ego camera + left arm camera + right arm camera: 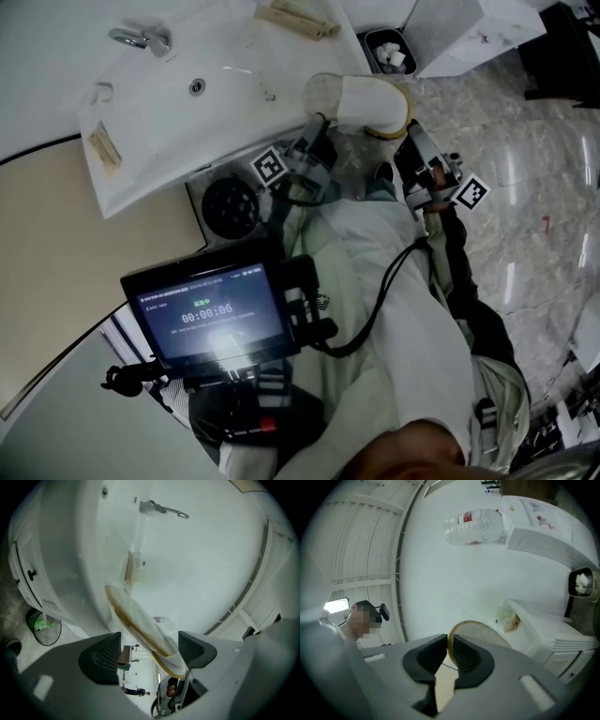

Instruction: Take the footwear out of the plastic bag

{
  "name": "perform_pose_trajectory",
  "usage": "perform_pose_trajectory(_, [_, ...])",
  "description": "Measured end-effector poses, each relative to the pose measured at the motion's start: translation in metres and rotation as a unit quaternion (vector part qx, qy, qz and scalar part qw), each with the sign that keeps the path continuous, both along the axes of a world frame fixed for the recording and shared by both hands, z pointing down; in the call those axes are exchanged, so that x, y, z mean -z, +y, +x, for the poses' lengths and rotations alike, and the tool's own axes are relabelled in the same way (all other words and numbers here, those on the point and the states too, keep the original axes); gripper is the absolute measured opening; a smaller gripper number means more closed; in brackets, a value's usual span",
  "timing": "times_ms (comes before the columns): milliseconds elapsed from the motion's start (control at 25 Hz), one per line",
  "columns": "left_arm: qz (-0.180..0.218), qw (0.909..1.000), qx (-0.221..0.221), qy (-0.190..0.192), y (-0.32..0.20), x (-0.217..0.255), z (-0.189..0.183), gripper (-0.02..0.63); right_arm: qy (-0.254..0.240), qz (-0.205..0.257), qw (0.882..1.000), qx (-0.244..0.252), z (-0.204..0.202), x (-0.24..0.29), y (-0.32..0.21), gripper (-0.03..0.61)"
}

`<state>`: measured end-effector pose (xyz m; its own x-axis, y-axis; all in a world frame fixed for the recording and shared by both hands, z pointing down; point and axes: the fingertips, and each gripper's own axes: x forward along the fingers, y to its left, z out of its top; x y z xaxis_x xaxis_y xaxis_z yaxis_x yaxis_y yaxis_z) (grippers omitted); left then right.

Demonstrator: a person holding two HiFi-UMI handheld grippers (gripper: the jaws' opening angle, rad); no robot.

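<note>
A white slipper (370, 101) with a tan sole edge is held up in front of the basin, and clear plastic seems to cling to its left end. My right gripper (410, 128) comes in from the right. In the right gripper view it (450, 651) is shut on the slipper's thin sole rim (480, 634). My left gripper (314, 127) reaches in from the left. In the left gripper view its jaws (149, 651) stand wide open, with the slipper (136, 620) slanting between them near the right jaw, not pressed by either pad.
A white basin (178, 84) with a faucet (141, 37) lies at the upper left, with tan packets (295, 14) on its rim. A small waste bin (389, 49) stands behind. A monitor (211, 314) hangs at my chest. A plastic bottle (473, 524) shows far off.
</note>
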<state>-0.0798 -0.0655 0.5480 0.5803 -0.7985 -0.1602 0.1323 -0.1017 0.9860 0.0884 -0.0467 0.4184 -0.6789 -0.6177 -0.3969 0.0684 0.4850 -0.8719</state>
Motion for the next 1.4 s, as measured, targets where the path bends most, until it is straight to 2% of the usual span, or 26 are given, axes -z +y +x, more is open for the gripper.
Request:
perform_pose_trajectory(40, [-0.011, 0.9998, 0.009, 0.016, -0.003, -0.005, 0.000, 0.394, 0.007, -0.005, 1.000, 0.005, -0.003, -0.004, -0.001, 0.041])
perform_pose_trajectory(120, [-0.022, 0.9981, 0.034, 0.046, -0.010, -0.011, -0.001, 0.282, 0.021, -0.017, 0.999, 0.017, -0.009, -0.016, -0.001, 0.040])
perform_pose_trajectory(200, [-0.021, 0.9966, 0.057, 0.056, -0.017, -0.011, -0.004, 0.202, 0.032, -0.025, 0.999, 0.028, -0.011, -0.027, 0.003, 0.040])
perform_pose_trajectory(280, [-0.021, 0.9961, 0.065, 0.056, -0.022, -0.012, -0.005, 0.189, 0.045, -0.027, 0.998, 0.043, -0.010, -0.035, 0.011, 0.037])
perform_pose_trajectory(320, [-0.025, 0.9962, 0.064, 0.054, -0.023, -0.013, -0.006, 0.185, 0.054, -0.026, 0.997, 0.056, -0.010, -0.038, 0.018, 0.010])
perform_pose_trajectory(440, [-0.032, 0.9985, 0.042, 0.017, -0.027, -0.016, -0.003, 0.125, 0.078, -0.026, 0.992, 0.091, -0.006, -0.049, 0.036, 0.000])
perform_pose_trajectory(520, [-0.023, 0.9991, 0.016, -0.031, -0.027, -0.016, 0.002, 0.107, 0.093, -0.038, 0.991, 0.088, -0.003, -0.058, 0.037, 0.000])
perform_pose_trajectory(600, [-0.025, 0.9982, 0.014, -0.053, -0.026, -0.019, 0.003, 0.049, 0.108, -0.055, 0.990, 0.070, -0.001, -0.071, 0.031, 0.000])
perform_pose_trajectory(800, [-0.020, 0.9972, 0.064, -0.031, -0.036, -0.014, -0.002, 0.040, 0.103, -0.100, 0.990, -0.003, 0.010, -0.115, 0.000, 0.000])
perform_pose_trajectory(920, [-0.028, 0.9966, 0.073, -0.024, -0.042, -0.013, -0.008, 0.040, 0.127, -0.084, 0.988, -0.014, 0.026, -0.102, 0.015, 0.006])
perform_pose_trajectory(1040, [-0.035, 0.9936, 0.107, 0.012, -0.047, -0.006, -0.024, 0.040, 0.159, -0.103, 0.982, 0.005, 0.038, -0.113, 0.034, 0.023])
perform_pose_trajectory(1120, [-0.040, 0.9890, 0.135, 0.047, -0.046, -0.004, -0.035, 0.040, 0.177, -0.117, 0.976, 0.043, 0.026, -0.123, 0.046, 0.024])
perform_pose_trajectory(1200, [-0.044, 0.9843, 0.153, 0.076, -0.045, -0.001, -0.041, 0.040, 0.200, -0.104, 0.971, 0.076, 0.004, -0.122, 0.049, 0.025])
perform_pose_trajectory(1400, [-0.046, 0.9786, 0.169, 0.108, -0.042, 0.013, -0.041, 0.040, 0.250, -0.062, 0.962, 0.095, -0.043, -0.098, 0.044, 0.031])
